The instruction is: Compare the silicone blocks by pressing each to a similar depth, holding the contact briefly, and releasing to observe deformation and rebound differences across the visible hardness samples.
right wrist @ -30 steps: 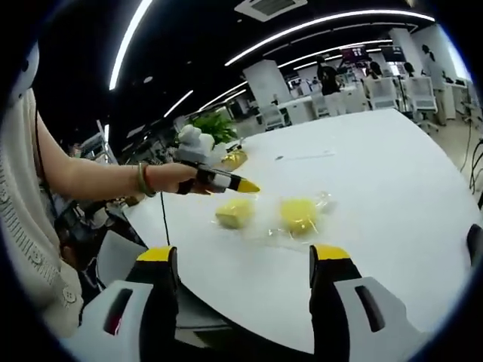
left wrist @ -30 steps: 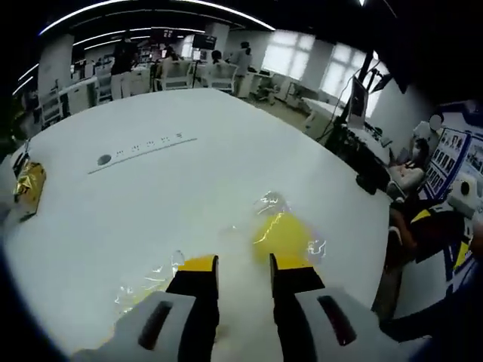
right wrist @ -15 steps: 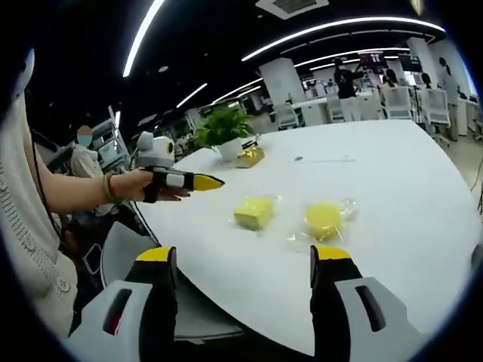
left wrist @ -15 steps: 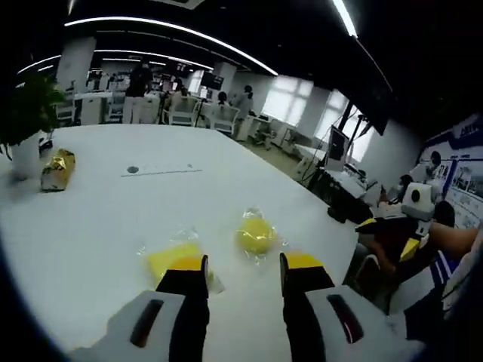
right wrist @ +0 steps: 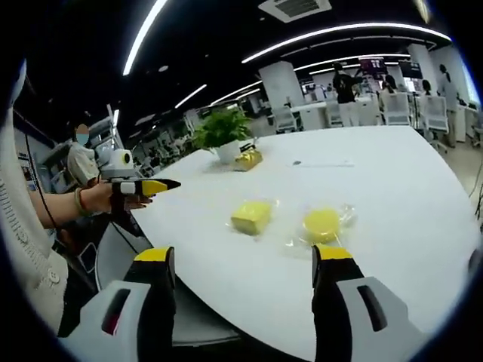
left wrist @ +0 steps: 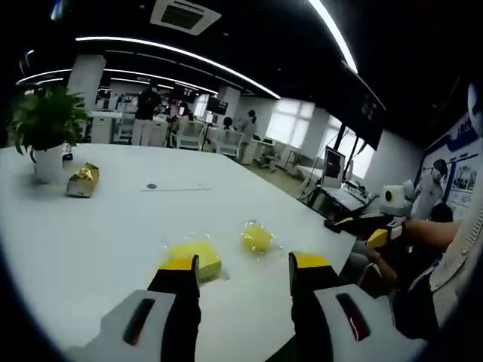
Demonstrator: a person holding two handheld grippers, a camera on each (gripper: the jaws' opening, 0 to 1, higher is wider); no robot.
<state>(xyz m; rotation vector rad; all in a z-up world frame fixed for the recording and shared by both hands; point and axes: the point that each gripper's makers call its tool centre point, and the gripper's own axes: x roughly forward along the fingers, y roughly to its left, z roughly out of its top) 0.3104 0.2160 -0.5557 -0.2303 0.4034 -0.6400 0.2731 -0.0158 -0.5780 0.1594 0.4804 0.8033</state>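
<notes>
Left gripper: jaws apart w/ a moderate gap, nothing between them, held off the table at its near edge. Right gripper: jaws wide apart, also empty, hanging short of the table edge.

Just past the left jaws sits the square yellow block, in a clear wrapper, flat on the white top. The round yellow block lies near it, to the right in the left gripper view, apart from it, also wrapped. In the right gripper view the square one is left, the round one right, both a bit beyond the jaws.

Neither gripper touches a block, so prob. between presses or about to start one.

To do it well: pick one gripper and one jaw tip for both blocks, so contact is the same. Come down square on the block's middle, not the edge, else it will tip or skid on the slick wrapper. Push slow, stop at a similar sink on each, hold a beat, lift straight up. Keep the other gripper's camera on the block to see the dent recover.

Further out: potted plant and a gold packet at the far side, well away from the work.
</notes>
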